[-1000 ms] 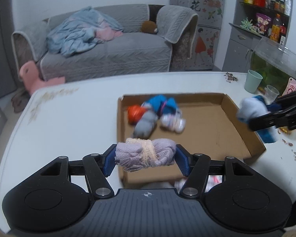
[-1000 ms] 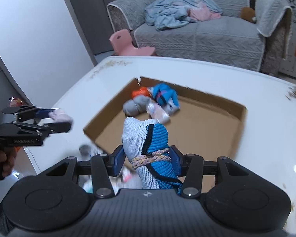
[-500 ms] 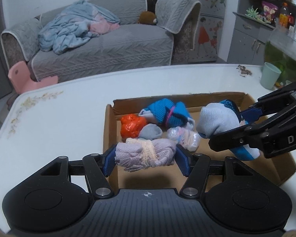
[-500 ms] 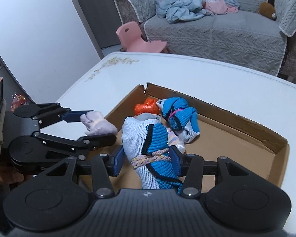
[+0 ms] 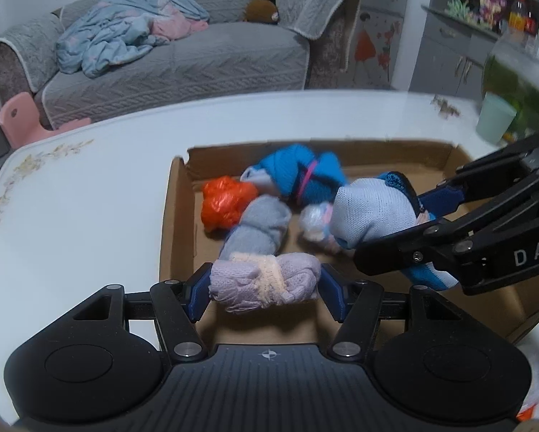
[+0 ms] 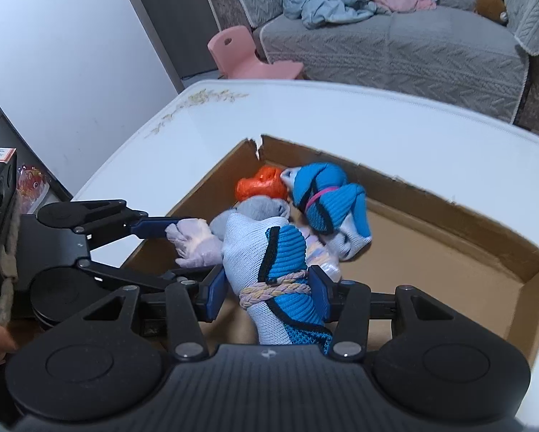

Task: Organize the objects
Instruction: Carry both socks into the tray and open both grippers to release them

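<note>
Socks: left hand-held gripper (image 5: 265, 282) is clamped on a lilac sock bundle (image 5: 266, 281) over the cardboard box (image 5: 177, 212) edge at 6 o'clock. Right hand-held gripper (image 6: 266, 289) is closed on a white-blue sock bundle (image 6: 269, 262) above the box interior. Orange bundle (image 5: 226, 203), grey bundle (image 5: 260, 228) and blue bundle (image 5: 298, 180) lie in the box on the bench (image 5: 71, 208), toward 10 o'clock.

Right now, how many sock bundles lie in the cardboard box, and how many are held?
4 in the cardboard box: orange, grey, blue, pale. 2 held: lilac, left gripper; white-blue, right gripper. Others may be hidden.
</note>
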